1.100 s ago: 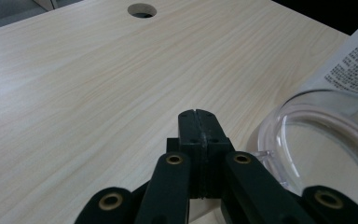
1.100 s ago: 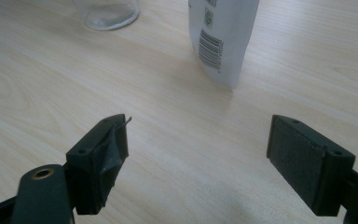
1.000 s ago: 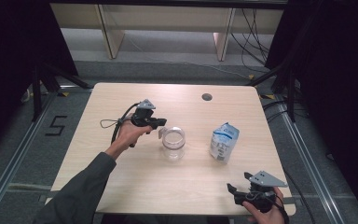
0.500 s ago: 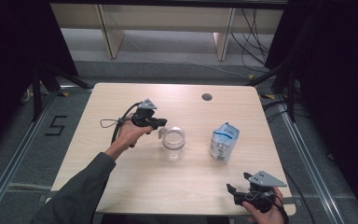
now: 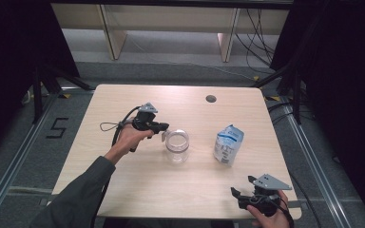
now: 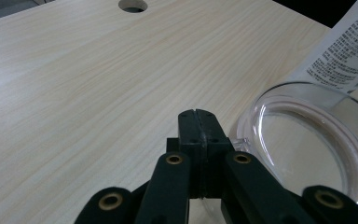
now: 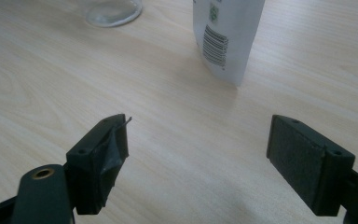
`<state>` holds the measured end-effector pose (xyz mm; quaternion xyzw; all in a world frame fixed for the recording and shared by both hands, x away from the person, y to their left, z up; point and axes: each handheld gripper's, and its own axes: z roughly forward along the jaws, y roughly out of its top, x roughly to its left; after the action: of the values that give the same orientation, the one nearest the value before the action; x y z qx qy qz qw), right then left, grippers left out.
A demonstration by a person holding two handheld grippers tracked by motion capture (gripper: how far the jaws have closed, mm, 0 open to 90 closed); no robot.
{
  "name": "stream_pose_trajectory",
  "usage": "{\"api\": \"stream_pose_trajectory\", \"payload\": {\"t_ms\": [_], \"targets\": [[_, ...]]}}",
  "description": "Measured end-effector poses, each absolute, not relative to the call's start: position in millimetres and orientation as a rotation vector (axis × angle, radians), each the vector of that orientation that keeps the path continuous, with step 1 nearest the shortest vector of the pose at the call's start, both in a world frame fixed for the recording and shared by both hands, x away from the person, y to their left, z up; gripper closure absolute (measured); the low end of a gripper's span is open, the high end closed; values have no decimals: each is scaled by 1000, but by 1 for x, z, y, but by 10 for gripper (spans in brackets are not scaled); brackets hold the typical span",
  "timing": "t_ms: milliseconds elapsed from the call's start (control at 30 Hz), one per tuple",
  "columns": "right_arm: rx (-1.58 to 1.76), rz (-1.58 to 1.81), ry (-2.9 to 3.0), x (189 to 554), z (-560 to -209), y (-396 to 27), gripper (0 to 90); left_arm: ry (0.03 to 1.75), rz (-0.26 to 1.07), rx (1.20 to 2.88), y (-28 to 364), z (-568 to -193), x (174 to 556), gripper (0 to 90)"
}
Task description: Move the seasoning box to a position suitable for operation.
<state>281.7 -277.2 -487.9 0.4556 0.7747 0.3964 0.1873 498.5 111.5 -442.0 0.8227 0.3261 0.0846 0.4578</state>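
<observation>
Left gripper [image 5: 164, 133] beside round clear glass jar [image 5: 177, 145] on pale woodgrain table [image 5: 138, 185].

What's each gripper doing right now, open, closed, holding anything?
Left gripper: closed beside the glass jar's rim; whether it pinches the rim cannot be told.
Right gripper: open, holding nothing.

Pale wooden table [image 5: 123, 190], grey floor [image 5: 171, 71], black curtains [image 5: 9, 57]
</observation>
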Motion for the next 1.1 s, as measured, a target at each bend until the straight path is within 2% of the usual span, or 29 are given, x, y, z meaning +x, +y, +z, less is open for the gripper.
{"api": "stream_pose_trajectory", "payload": {"t_ms": [767,1100], "targets": [[1246,1125,2183,284,-489,-278,215,782,192,2038,121,-442,485,896],[1246,1115,2187,284,-489,-278,215,743,194,2071,126,-443,466,896]]}}
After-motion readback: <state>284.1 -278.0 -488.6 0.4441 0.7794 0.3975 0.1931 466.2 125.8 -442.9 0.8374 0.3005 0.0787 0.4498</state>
